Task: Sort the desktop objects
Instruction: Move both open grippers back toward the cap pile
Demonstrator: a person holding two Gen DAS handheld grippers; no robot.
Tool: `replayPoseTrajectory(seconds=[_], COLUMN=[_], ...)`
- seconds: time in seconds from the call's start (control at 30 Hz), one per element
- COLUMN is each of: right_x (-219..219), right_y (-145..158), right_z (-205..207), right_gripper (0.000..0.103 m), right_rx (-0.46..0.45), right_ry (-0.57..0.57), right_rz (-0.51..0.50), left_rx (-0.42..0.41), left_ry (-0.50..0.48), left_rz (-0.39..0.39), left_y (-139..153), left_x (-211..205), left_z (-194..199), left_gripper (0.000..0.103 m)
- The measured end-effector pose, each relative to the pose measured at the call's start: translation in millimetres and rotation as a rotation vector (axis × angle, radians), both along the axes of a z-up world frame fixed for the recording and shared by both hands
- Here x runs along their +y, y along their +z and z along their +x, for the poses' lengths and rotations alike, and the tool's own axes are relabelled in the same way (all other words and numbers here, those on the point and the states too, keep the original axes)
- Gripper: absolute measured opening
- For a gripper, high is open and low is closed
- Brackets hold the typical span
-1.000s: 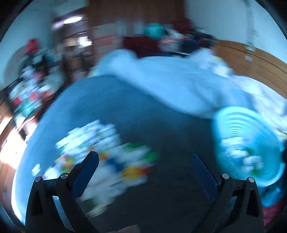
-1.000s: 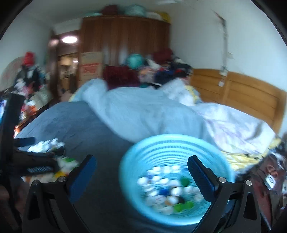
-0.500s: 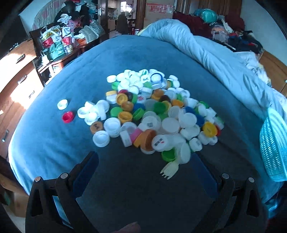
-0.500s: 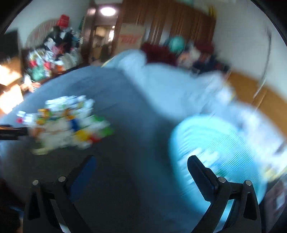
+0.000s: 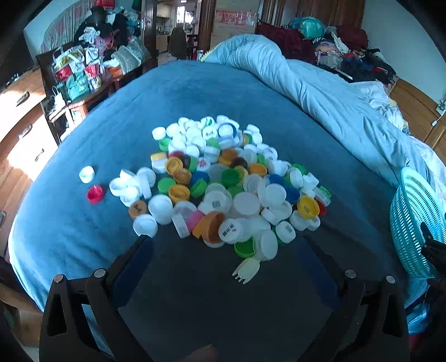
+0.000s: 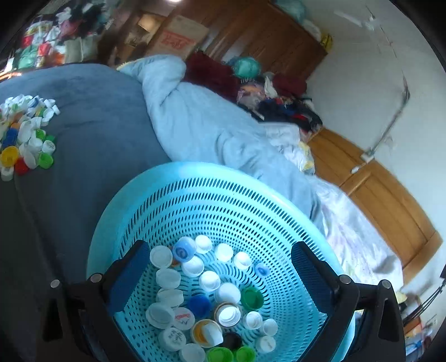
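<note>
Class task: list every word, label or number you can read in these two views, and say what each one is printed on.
None can be read for certain.
Red print on the cardboard box: too blurred.
Red and dark marks on a white cap in the bed pile: too small.
Red lettering on a white cap in the turquoise basket: blurred.

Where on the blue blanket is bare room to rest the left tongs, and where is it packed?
Bare blanket lies between the left tongs and the near edge of the bottle cap pile, beside the small plastic fork. Another bare strip runs between the pile and the turquoise basket. The pile is packed; a red cap sits apart on its left.
</note>
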State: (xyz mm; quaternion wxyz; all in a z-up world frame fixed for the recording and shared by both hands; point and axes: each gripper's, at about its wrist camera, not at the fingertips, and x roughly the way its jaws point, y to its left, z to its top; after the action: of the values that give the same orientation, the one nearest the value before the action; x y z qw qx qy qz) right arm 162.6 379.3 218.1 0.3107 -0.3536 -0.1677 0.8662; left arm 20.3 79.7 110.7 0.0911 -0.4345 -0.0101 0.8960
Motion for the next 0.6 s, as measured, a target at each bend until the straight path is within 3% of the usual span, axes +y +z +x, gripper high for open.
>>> replayPoseTrajectory(seconds=[0.2, 0.33, 0.5, 0.6], right_x=[-30.9, -52.0, -65.6, -69.4], right_y=[38.8, 37.1, 24.7, 32.9], right_z=[37.3, 73.4, 89.4, 90.1], right_gripper=[0.099, 0.102, 0.103, 0.103], right_rx=[0.128, 0.165, 0.105, 0.095], right_ry=[0.049, 0.084, 0.068, 0.045], right_rz=[-0.129, -0.189, -0.126, -0.09], left_rx=[0.008, 0.012, 0.005, -0.013], left_ry=[0.022, 0.017, -0.01, -0.008], left_rz=[0.008, 0.022, -0.001, -0.001], left_y=[4.1, 5.0, -4.6, -16.4], left_x=[-17.0, -28.6, -41.1, -55.2], left_z=[1.3, 6.6, 7.3, 3.7], left_gripper=[0.101, 0.101, 0.101, 0.101])
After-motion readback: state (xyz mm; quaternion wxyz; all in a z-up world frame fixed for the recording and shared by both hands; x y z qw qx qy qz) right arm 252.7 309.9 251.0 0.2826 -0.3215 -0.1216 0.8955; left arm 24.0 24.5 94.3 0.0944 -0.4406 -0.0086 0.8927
